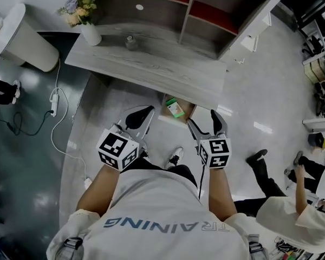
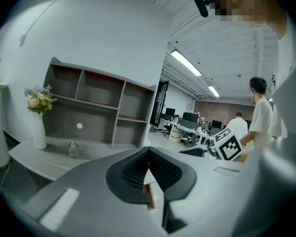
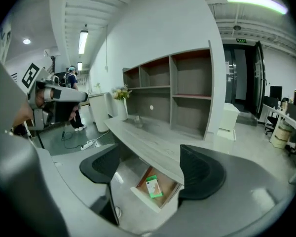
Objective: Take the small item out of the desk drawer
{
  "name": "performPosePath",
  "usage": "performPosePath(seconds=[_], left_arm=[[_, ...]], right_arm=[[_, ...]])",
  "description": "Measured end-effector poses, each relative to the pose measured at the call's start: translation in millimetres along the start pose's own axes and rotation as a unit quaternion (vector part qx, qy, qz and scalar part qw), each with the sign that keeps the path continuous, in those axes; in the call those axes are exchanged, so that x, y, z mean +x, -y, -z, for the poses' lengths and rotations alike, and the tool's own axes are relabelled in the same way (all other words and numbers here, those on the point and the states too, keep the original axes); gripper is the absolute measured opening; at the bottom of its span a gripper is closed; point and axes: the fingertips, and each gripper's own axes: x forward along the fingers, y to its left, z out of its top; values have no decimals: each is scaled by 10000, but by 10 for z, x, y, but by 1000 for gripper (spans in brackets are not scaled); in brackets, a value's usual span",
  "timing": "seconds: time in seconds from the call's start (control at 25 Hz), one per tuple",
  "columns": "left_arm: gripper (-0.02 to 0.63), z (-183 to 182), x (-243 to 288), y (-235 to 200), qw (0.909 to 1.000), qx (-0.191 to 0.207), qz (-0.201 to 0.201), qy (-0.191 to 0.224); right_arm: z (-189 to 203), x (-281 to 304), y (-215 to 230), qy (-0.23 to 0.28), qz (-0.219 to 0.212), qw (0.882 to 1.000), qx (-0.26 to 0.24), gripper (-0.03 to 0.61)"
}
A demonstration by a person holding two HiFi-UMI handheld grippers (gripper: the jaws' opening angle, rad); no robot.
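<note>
Open-plan office, rows of desks with monitors, ceiling strip lights, grey desk with shelf unit.

Drawer sticks out from under the desk, right of the middle, with a box lying in it. On the desk: vase at the left end, jar just right of it, shelf along the back. Power strip on the floor, off left.
</note>
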Motion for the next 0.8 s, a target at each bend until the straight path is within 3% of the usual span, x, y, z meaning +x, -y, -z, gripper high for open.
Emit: performPosePath(seconds=[0.36,0.8], left_arm=[[2,646,55,-338,9986,-183,-150,-463],[2,1281,133,-558,9929,-678,-319,-923]], right_arm=[[986,845,-220,-1091,-46,9936,-297,407],[2072,1703,-112,-2024,455,9780,-236,419]])
